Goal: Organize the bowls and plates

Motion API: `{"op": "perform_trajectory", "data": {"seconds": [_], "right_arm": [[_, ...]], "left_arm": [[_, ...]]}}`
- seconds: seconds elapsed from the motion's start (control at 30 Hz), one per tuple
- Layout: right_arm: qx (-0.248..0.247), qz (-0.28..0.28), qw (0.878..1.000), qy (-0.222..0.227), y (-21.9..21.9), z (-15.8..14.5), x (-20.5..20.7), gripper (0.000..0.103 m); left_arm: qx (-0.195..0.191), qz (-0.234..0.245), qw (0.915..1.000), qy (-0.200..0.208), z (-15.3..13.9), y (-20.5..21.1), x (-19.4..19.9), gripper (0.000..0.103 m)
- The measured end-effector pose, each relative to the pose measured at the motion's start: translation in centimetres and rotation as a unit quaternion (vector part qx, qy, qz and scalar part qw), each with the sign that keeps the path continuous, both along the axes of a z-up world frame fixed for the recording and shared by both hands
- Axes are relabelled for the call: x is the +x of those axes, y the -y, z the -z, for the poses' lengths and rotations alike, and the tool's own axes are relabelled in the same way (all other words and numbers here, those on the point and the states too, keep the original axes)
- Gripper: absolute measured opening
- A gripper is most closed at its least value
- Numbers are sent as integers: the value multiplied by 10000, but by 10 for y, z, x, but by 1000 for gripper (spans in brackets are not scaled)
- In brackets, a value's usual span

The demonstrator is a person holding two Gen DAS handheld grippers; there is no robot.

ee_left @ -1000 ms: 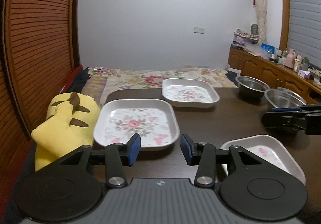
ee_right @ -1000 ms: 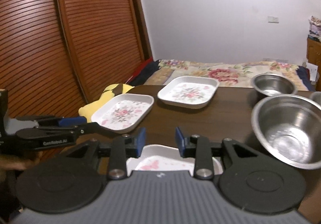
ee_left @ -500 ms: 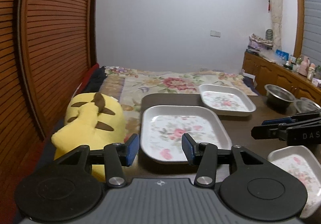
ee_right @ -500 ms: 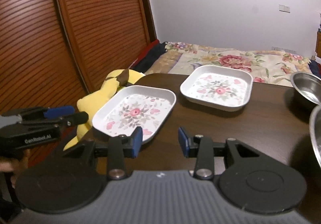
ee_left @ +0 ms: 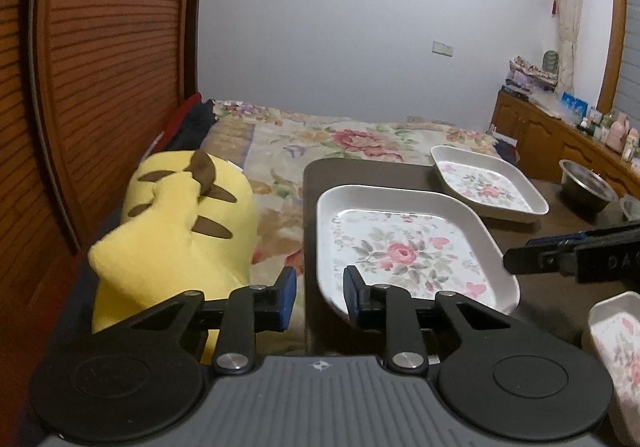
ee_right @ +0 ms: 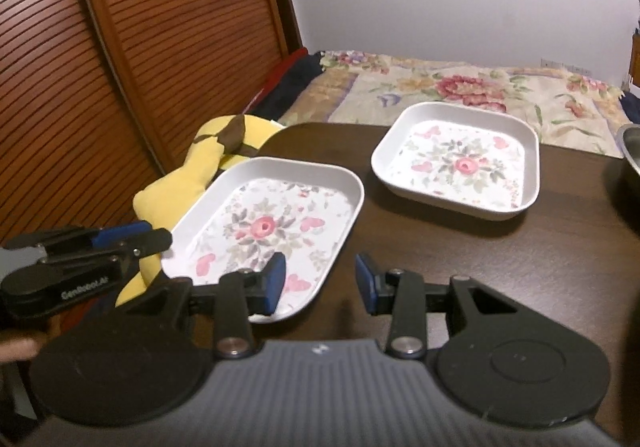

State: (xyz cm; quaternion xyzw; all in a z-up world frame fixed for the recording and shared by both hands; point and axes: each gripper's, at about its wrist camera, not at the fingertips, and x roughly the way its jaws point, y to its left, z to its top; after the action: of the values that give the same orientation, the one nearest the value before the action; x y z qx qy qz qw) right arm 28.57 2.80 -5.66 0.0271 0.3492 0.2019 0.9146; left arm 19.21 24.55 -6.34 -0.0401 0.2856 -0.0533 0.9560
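Observation:
A large white floral plate (ee_left: 404, 251) (ee_right: 268, 231) lies at the dark table's left edge. A smaller square floral plate (ee_left: 486, 183) (ee_right: 460, 163) lies behind it. A third floral plate (ee_left: 616, 343) sits at the near right. A steel bowl (ee_left: 588, 187) stands far right, its edge showing in the right wrist view (ee_right: 630, 143). My left gripper (ee_left: 320, 297) is open and empty at the large plate's near left corner. My right gripper (ee_right: 320, 281) is open and empty, just above the plate's near right corner.
A yellow plush toy (ee_left: 176, 231) (ee_right: 192, 175) lies left of the table (ee_right: 500, 259). A bed with a floral cover (ee_left: 340, 139) lies behind. A slatted wooden door (ee_left: 100, 67) runs along the left. A wooden cabinet (ee_left: 560, 143) stands at the right.
Both grippers have moved left toward the large plate. The steel bowls have slid out to the right of the views. Both stay open.

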Motion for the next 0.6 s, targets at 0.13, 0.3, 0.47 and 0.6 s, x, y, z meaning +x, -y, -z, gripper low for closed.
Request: {"op": "perform_trajectory", "data": {"seconds": [0.13,0.3,0.47,0.6], "right_arm": [[-165,-11,9998,-58,-5,5,5,39],[-100,26,9996,-273,-4,12,13,31],[10,54,9993,-381,-2,16,18,27],[87,25,9992,-397,-1,15,18,22]], "left_arm": [[-84,41,10000,-34,1,3,3,21],[-92,13,9999,-90,2,5,9,18],[-66,0,9998,-165,5,4,13,12],[-109,1,9997,-201,7,2,16,10]]}}
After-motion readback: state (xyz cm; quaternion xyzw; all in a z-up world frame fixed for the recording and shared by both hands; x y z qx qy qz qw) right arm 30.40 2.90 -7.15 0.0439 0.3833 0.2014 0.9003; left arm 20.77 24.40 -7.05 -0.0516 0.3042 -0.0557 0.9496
